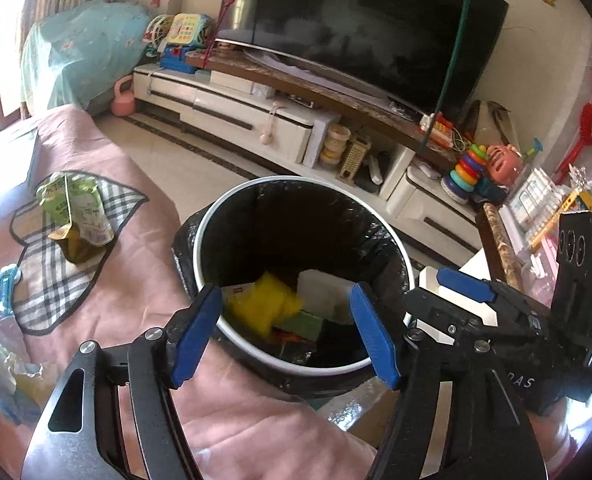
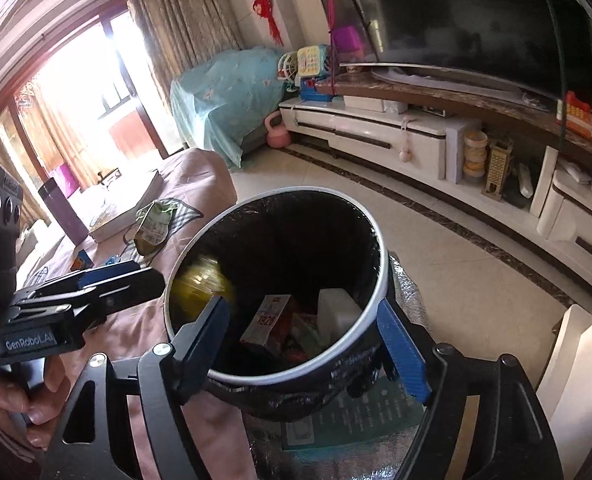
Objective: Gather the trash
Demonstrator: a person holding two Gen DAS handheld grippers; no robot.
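A round bin (image 1: 200, 240) with a white rim and black liner stands against the pink-covered sofa. It holds a yellow wrapper (image 1: 268, 304), a white block (image 1: 319, 292) and printed packets. My left gripper (image 1: 286, 288) hangs open over the bin's near rim, with nothing between its pads. My right gripper (image 2: 303, 302) is also open above the bin (image 2: 379, 280). A blurred yellow thing (image 2: 202, 280) sits loose at the bin's inner left wall, touching neither pad. Green snack pouches (image 1: 76, 208) lie on the sofa. Crumpled paper (image 1: 0, 360) is at the lower left.
A hand (image 2: 16, 400) holds the left gripper (image 2: 152, 274); the right gripper (image 1: 425, 286) shows beside the bin. A purple bottle (image 2: 62, 208) and a white book (image 2: 128, 204) rest on the sofa. A TV stand (image 1: 236, 112) with toys runs behind the tiled floor.
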